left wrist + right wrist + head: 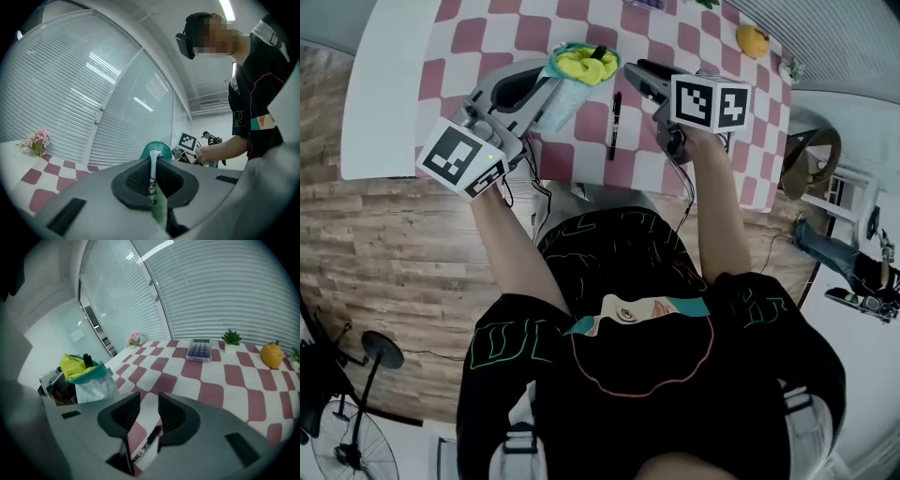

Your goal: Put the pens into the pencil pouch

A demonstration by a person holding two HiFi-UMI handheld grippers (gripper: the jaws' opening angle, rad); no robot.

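Loose pen: a black pen (616,125) lay flat on the checked cloth (572,155), near the table's front edge, between the two grippers.
Same pen, right gripper view: it showed (149,439) on the cloth through the gap between the jaws, with neither pad pressing on it.
Pencil pouch: the pencil pouch (577,70) was held up off the cloth with its mouth open; it had a pale body, a teal rim and a yellow lining.
Pouch contents: a second pen (87,360), dark, stood out of the mouth against the yellow lining.
Left gripper: the left gripper (548,86) was clamped on the pouch's pale edge, its jaws closed on the fabric (153,173).
Right gripper: the right gripper (636,71) had its jaws apart and held nothing; it was tilted down over the loose pen.
Table: a white table (384,84) carried the red-and-white cloth.
Far end of cloth: a calculator (200,350), a small potted plant (231,337) and a yellow fruit (271,354) stood there, well apart from the pouch.
Far corner: pink flowers (134,338) stood by the blinds.
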